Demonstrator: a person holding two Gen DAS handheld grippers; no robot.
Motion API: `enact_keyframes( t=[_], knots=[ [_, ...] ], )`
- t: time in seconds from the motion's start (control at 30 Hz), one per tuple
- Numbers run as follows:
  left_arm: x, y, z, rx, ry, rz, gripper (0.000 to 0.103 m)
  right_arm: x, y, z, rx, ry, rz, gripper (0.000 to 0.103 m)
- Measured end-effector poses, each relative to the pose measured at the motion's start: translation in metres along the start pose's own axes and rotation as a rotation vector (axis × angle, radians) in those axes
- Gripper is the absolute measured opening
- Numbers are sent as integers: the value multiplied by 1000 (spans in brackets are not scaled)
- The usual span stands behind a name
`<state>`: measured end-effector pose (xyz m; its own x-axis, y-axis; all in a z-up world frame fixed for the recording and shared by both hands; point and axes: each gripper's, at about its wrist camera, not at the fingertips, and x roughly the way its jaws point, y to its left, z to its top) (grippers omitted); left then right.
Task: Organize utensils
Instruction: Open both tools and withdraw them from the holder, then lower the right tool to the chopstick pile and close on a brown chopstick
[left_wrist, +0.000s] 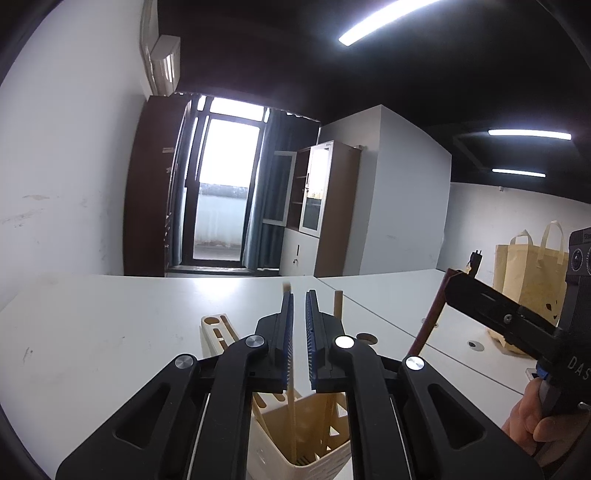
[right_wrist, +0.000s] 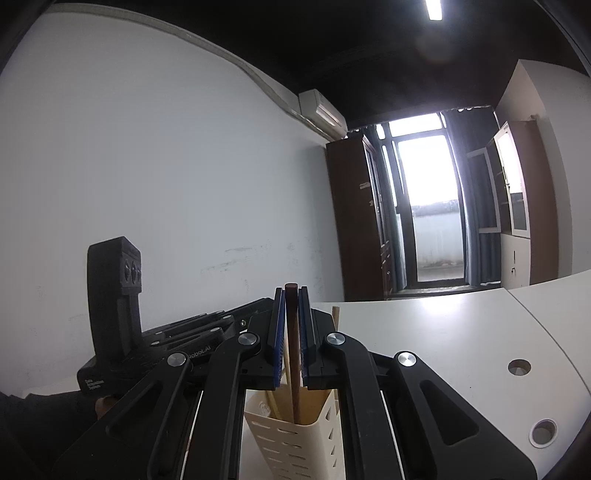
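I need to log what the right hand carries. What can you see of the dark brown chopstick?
The dark brown chopstick is a slim, square-ended stick, wood by its look. It stands nearly upright, clamped between the blue pads of the right hand-held gripper. Its lower end dips into the cream slotted utensil holder.

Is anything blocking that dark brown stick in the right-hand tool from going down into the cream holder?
Nothing visible does. The dark brown chopstick, clamped in the right gripper, already dips into the cream slotted plastic holder. Pale wooden chopsticks stand beside it, leaving room.
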<state>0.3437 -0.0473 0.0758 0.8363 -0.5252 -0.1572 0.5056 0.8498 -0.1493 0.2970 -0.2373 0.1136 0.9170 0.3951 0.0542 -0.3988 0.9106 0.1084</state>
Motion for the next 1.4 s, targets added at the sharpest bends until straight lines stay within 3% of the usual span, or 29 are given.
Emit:
enact_keyframes(
  t=[0.07, 0.1, 0.13, 0.17, 0.23, 0.27, 0.37, 0.4, 0.43, 0.57, 0.7, 0.87, 0.97, 1.13, 1.3, 1.4],
  knots=[
    [-4, 1, 0, -11, 12, 5, 9, 3, 2, 0, -5, 26, 4, 8],
    [-6, 2, -1, -19, 20, 8, 14, 6, 3, 0, -8, 47, 6, 9],
    [-9, 4, -1, -29, 29, 10, 26, 8, 4, -1, -11, 68, -2, 10],
    [-13, 5, -2, -42, 35, 17, 35, 8, 4, -1, -11, 72, -4, 16],
    [-22, 8, -2, -64, 38, 45, 61, 4, 3, -1, 10, 68, 6, 42],
    [-27, 9, -3, -70, 40, 72, 65, 2, 2, -1, 23, 67, 5, 57],
    [-42, 13, -7, -74, 55, 182, 69, -10, 0, -3, 49, 55, 1, 68],
    [-47, 15, -9, -80, 75, 202, 77, -15, -2, -4, 61, 44, -8, 76],
    [-51, 17, -11, -86, 92, 227, 83, -21, -4, -5, 76, 33, -22, 78],
    [-65, 24, -31, -119, 194, 278, 92, -40, -15, -17, 149, 41, -63, 87],
    [-61, 29, -61, -156, 334, 295, 93, -38, -27, -40, 201, 133, -105, 87],
    [-38, 34, -105, -193, 514, 294, 93, -3, -29, -87, 215, 389, -111, 87],
    [-26, 38, -125, -190, 545, 363, 93, 18, -25, -124, 203, 534, -119, 87],
    [-10, 47, -147, -212, 631, 366, 92, 40, -13, -169, 181, 681, -104, 87],
    [0, 50, -162, -234, 674, 353, 86, 57, 10, -193, 109, 776, -67, 49],
    [6, 48, -170, -221, 703, 355, 84, 67, 22, -206, 62, 823, -65, 37]
  ],
)
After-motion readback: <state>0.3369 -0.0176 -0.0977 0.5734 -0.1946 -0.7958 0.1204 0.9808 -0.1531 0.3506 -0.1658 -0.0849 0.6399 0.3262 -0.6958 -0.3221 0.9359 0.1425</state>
